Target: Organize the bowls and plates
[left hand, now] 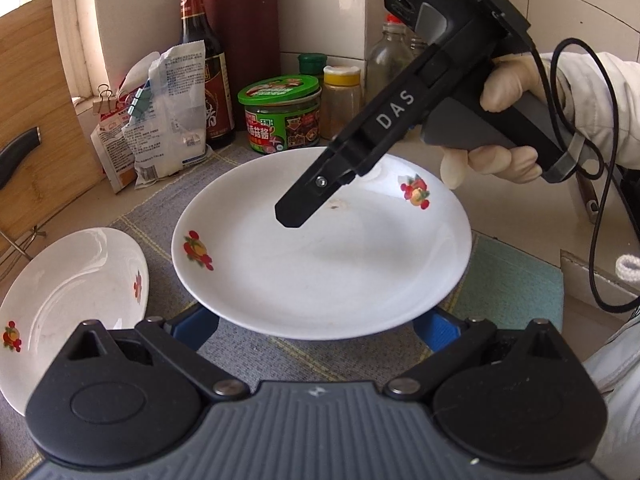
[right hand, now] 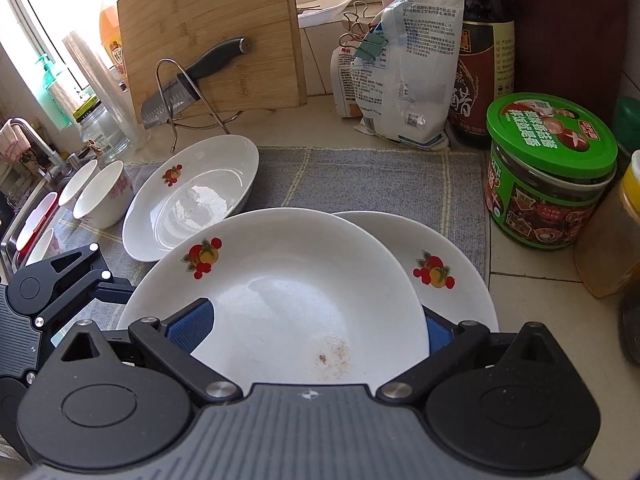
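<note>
A white plate with fruit decals [left hand: 320,256] lies in front of my left gripper [left hand: 314,328], whose blue pads stand wide apart, their tips hidden under the plate's near rim. My right gripper [left hand: 292,216], held by a gloved hand, hovers over the plate's middle. In the right wrist view this plate [right hand: 280,292] overlaps a second matching plate [right hand: 452,256], and my right gripper [right hand: 316,328] is open with its pads at the plate's two sides. My left gripper [right hand: 108,280] reaches the plate's left rim. A third plate [right hand: 192,200] lies farther back, with small bowls [right hand: 100,196] to its left.
A grey mat [right hand: 380,180] covers the counter. A green-lidded jar [right hand: 552,172], a dark sauce bottle [right hand: 480,52] and clipped bags [right hand: 404,72] stand behind. A bamboo board [right hand: 212,40] with a knife [right hand: 188,84] leans on a wire rack. The sink [right hand: 24,216] lies at the far left.
</note>
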